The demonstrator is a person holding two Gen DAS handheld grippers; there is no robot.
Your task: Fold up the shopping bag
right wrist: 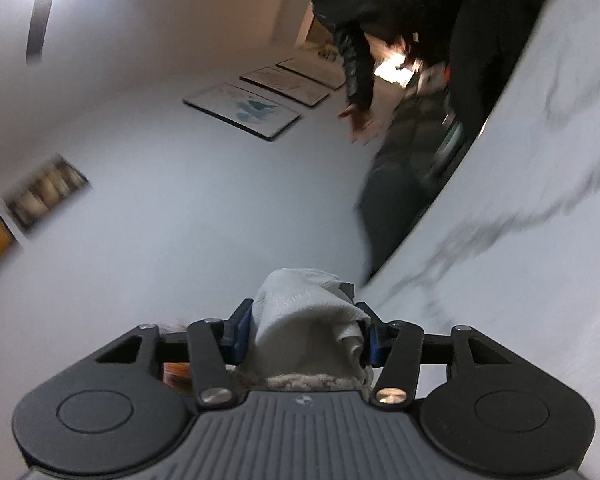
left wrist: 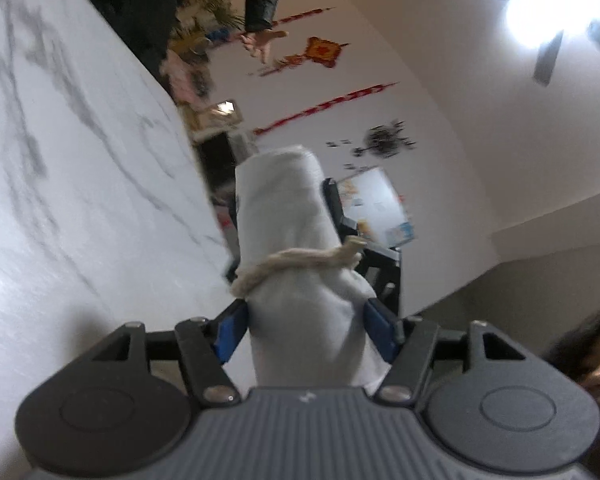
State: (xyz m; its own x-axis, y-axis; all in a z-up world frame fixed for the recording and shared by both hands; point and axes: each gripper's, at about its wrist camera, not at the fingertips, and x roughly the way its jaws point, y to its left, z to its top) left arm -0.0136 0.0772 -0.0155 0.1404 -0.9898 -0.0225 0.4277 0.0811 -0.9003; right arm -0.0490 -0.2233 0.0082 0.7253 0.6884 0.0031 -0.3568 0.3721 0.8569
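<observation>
left wrist view: the left gripper (left wrist: pixel 306 330) clamps a bunched, soft white cloth shopping bag (left wrist: pixel 288 216) at frame centre, a rough rope handle (left wrist: pixel 296 262) across it, marbled table (left wrist: pixel 72 160) at left.
right wrist view: the right gripper (right wrist: pixel 306 330) pinches crumpled bag fabric at lower centre, table at right.

1. A white marble-patterned tabletop (left wrist: pixel 80 168) with grey veins is seen filling the nine o'clock side of the left wrist view and the three o'clock side of the right wrist view (right wrist: pixel 540 240).
2. A ceiling fan with a bright lamp (left wrist: pixel 552 12) is seen at one o'clock in the left view.
3. Red hanging ornaments (left wrist: pixel 324 50) are fixed to the wall near twelve o'clock.
4. A dark butterfly-like wall decoration (left wrist: pixel 384 142) is placed towards the centre.
5. A bystander's open hand (left wrist: pixel 264 42) below a dark padded sleeve is shown at twelve o'clock.
6. Framed pictures (right wrist: pixel 242 110) are hung on the wall in the right view, near eleven o'clock.
7. A person in a dark jacket (right wrist: pixel 360 12) is seen at one o'clock.
</observation>
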